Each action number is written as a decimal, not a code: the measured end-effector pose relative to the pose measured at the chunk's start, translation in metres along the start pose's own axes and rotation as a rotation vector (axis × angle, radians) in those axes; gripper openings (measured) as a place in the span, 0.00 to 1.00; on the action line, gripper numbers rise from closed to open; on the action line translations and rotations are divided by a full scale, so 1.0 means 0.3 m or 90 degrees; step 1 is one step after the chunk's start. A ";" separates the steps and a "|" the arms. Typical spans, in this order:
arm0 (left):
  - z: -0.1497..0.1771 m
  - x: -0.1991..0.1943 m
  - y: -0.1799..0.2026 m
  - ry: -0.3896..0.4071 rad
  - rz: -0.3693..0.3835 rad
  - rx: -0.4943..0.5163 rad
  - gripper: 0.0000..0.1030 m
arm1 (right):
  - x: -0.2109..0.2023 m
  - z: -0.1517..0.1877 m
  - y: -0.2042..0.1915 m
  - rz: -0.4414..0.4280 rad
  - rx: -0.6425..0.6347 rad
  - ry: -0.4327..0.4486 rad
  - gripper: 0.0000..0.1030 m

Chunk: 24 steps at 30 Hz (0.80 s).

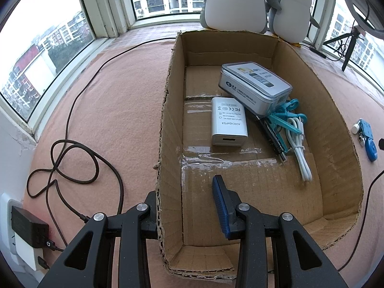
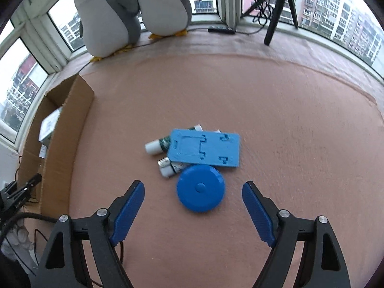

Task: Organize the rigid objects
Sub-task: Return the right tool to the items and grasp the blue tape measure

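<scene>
A cardboard box (image 1: 336, 120) lies open on the pink cloth. In it are a white AC adapter (image 1: 228, 122), a grey tin case (image 1: 254, 86), teal clips (image 1: 283, 117) and a white cable (image 1: 300, 146). My left gripper (image 1: 187, 192) straddles the box's left wall, one finger outside and one blue pad (image 1: 220, 206) inside; the jaws are apart. In the right wrist view a blue disc (image 2: 201, 187), a blue flat plate (image 2: 204, 147) and two small tubes (image 2: 156, 146) lie on the cloth. My right gripper (image 2: 193, 196) is open, just short of the disc.
Two plush penguins (image 2: 108, 16) sit by the window. A tripod (image 2: 280, 4) stands at the back right. A black cable (image 1: 72, 158) loops on the cloth left of the box, running to a wall charger (image 1: 28, 235). The box also shows in the right wrist view (image 2: 64, 139).
</scene>
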<state>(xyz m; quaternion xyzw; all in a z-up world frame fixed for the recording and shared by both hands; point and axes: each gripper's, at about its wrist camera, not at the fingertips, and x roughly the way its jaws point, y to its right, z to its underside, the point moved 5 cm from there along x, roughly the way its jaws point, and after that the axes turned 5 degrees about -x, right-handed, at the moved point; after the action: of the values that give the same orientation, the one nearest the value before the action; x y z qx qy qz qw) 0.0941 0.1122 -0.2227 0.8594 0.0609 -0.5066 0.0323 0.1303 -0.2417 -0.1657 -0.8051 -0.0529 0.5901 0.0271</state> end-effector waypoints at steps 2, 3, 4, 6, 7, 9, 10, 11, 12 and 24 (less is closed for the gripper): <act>0.000 0.000 0.000 0.000 -0.001 0.000 0.36 | 0.018 0.003 0.006 0.000 -0.003 -0.007 0.70; 0.000 0.000 0.000 0.000 0.000 0.000 0.36 | 0.027 0.007 0.006 0.001 -0.006 -0.012 0.68; 0.000 0.000 0.000 0.000 0.000 0.000 0.36 | 0.038 0.010 0.008 0.002 -0.010 -0.016 0.67; 0.000 0.000 0.001 0.000 0.000 0.000 0.36 | 0.058 0.018 0.006 0.010 -0.018 -0.025 0.64; 0.000 0.000 0.001 0.000 0.000 -0.001 0.36 | 0.065 0.019 0.005 0.012 -0.021 -0.027 0.63; 0.000 0.001 0.001 0.000 0.000 -0.001 0.36 | 0.082 0.019 0.000 0.012 -0.024 -0.033 0.59; 0.000 0.001 0.000 0.000 0.000 -0.001 0.36 | 0.087 0.020 -0.001 0.011 -0.027 -0.036 0.58; 0.000 0.001 0.001 0.000 0.000 -0.001 0.36 | 0.093 0.021 -0.002 0.013 -0.029 -0.039 0.55; 0.000 0.001 0.002 0.000 0.000 0.000 0.36 | 0.099 0.021 -0.003 0.017 -0.032 -0.042 0.53; -0.001 0.001 0.002 0.000 0.000 -0.001 0.36 | 0.105 0.008 -0.006 0.038 -0.046 -0.045 0.45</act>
<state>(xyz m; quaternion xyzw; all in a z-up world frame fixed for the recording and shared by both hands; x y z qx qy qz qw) 0.0945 0.1118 -0.2229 0.8594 0.0612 -0.5066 0.0327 0.1372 -0.2364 -0.1961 -0.7853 -0.0510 0.6166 -0.0217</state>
